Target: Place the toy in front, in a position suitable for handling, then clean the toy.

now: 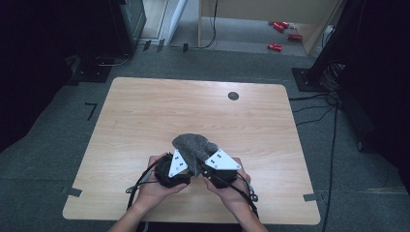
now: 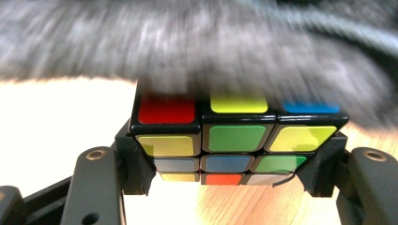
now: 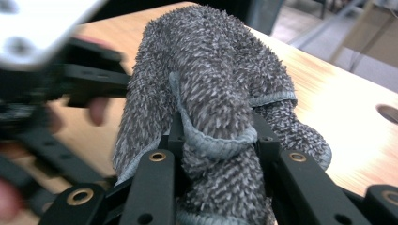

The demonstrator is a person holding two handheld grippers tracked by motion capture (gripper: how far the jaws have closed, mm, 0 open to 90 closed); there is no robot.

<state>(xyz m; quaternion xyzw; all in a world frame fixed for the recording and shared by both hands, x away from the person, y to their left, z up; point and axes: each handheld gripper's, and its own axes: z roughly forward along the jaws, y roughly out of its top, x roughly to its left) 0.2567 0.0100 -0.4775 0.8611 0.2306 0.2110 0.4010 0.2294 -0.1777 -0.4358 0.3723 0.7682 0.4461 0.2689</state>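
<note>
Grey, fuzzy cloth (image 3: 211,93) is bunched in my right tongs (image 3: 213,145), clamped on a thick fold with its stitched hem showing, and it drapes over the puzzle cube (image 2: 234,140). My left tongs (image 2: 232,164) are clamped on the cube's sides, holding it steady just above the table (image 1: 145,111), near its front edge, so I judge I'm wiping its glossy, hard-edged stickered faces with the soft pile.

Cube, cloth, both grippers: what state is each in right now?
Cube: clamped between the jaws, scrambled, cloth draped over its top.
Cloth: bunched, pinched between the jaws, lying over the cube.
Left gripper: shut on the cube.
Right gripper: shut on the cloth.
</note>
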